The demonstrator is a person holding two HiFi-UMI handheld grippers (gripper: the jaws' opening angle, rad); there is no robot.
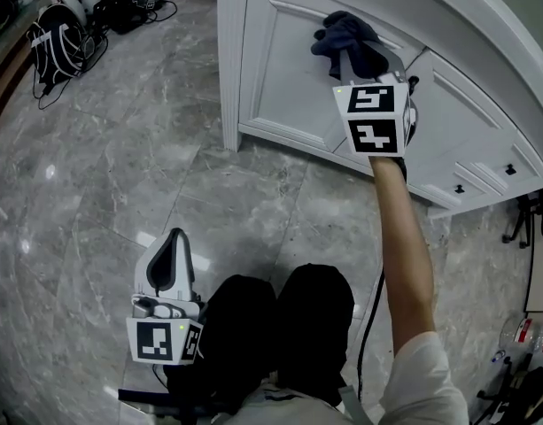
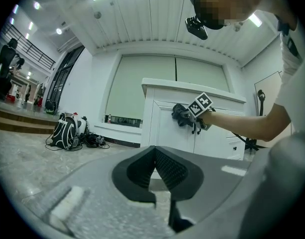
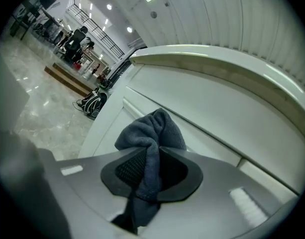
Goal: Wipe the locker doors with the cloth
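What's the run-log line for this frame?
right gripper: shut on cloth, at upper locker door | left gripper: shut, empty, held low | door contact: unclear

The dark blue-grey fleecy cloth you hold looks soft, with a fuzzy, matt nap. The white panelled locker door before you looks painted: smooth, with a low satin sheen. The grey veined stone floor tiles under you are polished and glossy, mirroring the lights. Your right gripper has a matt grey plastic shell and black, finely ribbed pads. Your left gripper looks the same.
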